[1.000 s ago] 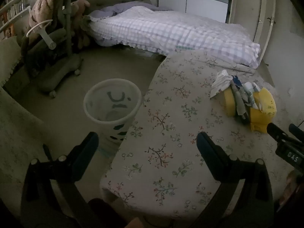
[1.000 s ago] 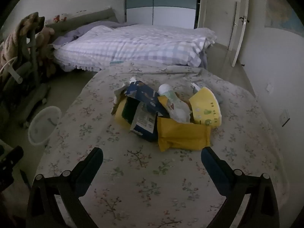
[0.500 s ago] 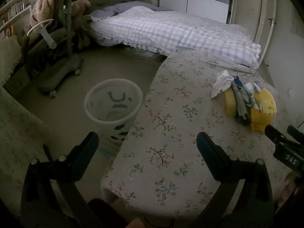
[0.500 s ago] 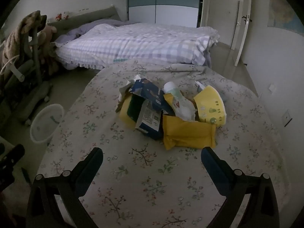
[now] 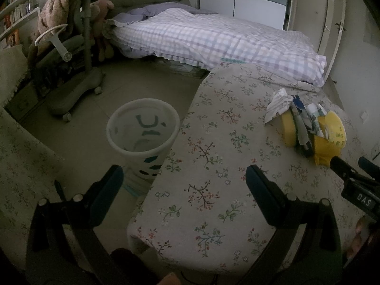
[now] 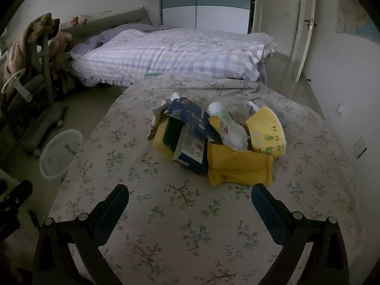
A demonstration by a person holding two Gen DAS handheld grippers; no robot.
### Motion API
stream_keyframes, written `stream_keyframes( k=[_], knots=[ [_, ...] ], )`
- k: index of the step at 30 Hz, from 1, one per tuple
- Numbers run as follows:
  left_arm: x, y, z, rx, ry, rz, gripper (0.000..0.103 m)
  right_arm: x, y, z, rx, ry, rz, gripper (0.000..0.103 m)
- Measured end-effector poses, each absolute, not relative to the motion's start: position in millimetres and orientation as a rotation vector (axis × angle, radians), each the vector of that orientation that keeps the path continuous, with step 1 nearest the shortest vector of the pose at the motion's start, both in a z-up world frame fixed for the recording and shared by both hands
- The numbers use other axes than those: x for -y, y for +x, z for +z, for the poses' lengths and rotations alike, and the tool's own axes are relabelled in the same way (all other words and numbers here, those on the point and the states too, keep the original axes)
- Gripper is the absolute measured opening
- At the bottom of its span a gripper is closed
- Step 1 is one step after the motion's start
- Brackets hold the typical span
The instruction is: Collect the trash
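A pile of trash [image 6: 218,140] lies in the middle of a floral-covered table [image 6: 166,225]: a yellow pouch [image 6: 239,166], a yellow paper bowl [image 6: 267,133], a blue torn carton [image 6: 190,118] and a white bottle [image 6: 225,125]. The pile also shows in the left wrist view [image 5: 306,128]. A white bin [image 5: 142,128] with a face drawn inside stands on the floor left of the table; it also shows in the right wrist view [image 6: 60,154]. My left gripper [image 5: 184,179] is open and empty over the table's left edge. My right gripper [image 6: 190,194] is open and empty, short of the pile.
A bed with a checked quilt [image 5: 213,38] lies behind the table. A grey wheeled chair [image 5: 71,59] with plush toys stands at the left. A door [image 6: 301,30] is at the back right. The right gripper's fingertips [image 5: 342,166] show at the left view's right edge.
Both grippers have drawn slightly nearer the table and pile. Both stay open and empty.
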State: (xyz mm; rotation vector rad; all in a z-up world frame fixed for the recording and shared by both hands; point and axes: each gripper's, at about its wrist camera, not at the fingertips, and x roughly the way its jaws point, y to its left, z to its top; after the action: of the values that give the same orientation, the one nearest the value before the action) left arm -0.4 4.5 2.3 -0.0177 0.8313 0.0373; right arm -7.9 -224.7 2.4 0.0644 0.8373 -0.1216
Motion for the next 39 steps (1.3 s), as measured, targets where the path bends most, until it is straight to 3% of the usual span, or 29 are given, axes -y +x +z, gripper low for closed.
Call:
stream_keyframes(
  k=[39],
  knots=[
    [-9.7, -2.9, 3.7, -0.819, -0.012, 0.046, 0.102, 217.7, -7.5, 6.2, -0.834, 0.067, -0.110, 0.103]
  ],
)
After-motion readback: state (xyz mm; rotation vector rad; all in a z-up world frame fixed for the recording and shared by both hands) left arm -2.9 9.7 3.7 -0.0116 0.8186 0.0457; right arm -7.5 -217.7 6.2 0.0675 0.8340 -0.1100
